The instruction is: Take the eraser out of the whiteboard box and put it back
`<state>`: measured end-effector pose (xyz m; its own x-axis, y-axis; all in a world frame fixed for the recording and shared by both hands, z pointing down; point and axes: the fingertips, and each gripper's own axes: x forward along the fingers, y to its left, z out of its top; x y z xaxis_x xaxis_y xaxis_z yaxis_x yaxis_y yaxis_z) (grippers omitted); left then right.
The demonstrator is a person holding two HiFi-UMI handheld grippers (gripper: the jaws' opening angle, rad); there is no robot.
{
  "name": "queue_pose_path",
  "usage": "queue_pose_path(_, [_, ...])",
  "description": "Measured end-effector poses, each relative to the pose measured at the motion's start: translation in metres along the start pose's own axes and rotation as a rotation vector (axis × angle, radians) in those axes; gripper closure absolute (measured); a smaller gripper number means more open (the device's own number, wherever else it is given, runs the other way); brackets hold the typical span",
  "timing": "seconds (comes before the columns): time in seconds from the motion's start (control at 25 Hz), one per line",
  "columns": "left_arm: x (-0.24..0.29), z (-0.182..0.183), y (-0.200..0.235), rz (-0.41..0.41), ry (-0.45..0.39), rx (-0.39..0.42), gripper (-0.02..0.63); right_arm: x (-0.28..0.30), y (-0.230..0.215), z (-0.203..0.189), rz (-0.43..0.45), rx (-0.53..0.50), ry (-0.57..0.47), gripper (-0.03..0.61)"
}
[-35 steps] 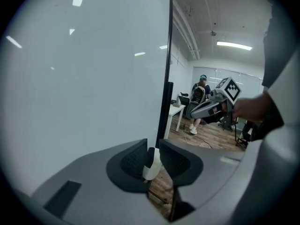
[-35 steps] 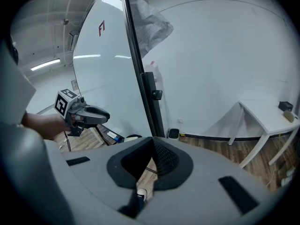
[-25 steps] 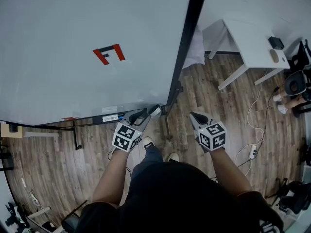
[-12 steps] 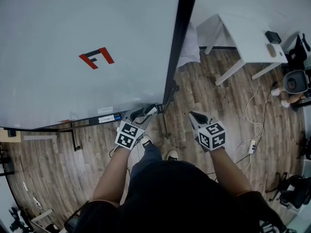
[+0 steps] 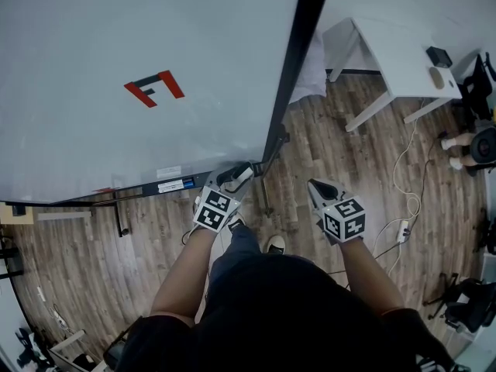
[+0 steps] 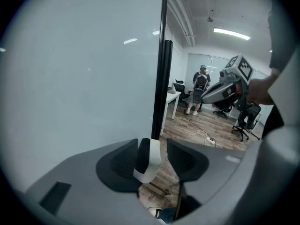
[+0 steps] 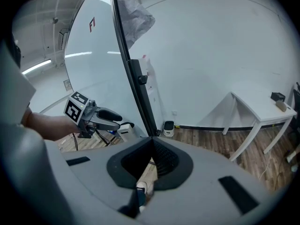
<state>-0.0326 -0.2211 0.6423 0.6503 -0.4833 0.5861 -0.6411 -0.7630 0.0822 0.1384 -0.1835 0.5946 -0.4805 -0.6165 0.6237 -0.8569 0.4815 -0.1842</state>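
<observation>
Left gripper (image 6: 158, 158) jaws have just been opening wide, eraser (image 6: 150, 162) unclamped between them

The whiteboard (image 5: 116, 37) is smooth and glossy, edged by a matt black frame (image 5: 297, 60). The floor (image 5: 333, 153) is grained wood plank. The eraser (image 6: 151, 161) shows white plastic and dark felt.

The wooden floor (image 5: 325, 153) fills the bottom and right of the head view. A white cable (image 5: 396, 180) curls over it on the right and ends at a white plug strip (image 5: 402, 236). A white table (image 5: 387, 60) stands on the floor in the upper right. A small black box (image 5: 439, 56) and a flat tan thing (image 5: 438, 83) lie on the table, near each other. A thin dark tray (image 5: 139, 193) runs along the middle left. One shoe (image 5: 274, 244) stands on the floor near the middle.
</observation>
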Motion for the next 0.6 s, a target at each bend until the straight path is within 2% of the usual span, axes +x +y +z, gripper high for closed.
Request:
queue_pose_path(0.36, [0.021, -0.016, -0.001, 0.013, 0.023, -0.006, 0.403, -0.006, -0.003, -0.004, -0.007, 0.003, 0.007, 0.583])
queue_pose_path(0.6, [0.028, -0.021, 0.0, 0.021, 0.047, 0.031, 0.403, -0.008, -0.002, -0.009, -0.006, 0.006, 0.013, 0.583])
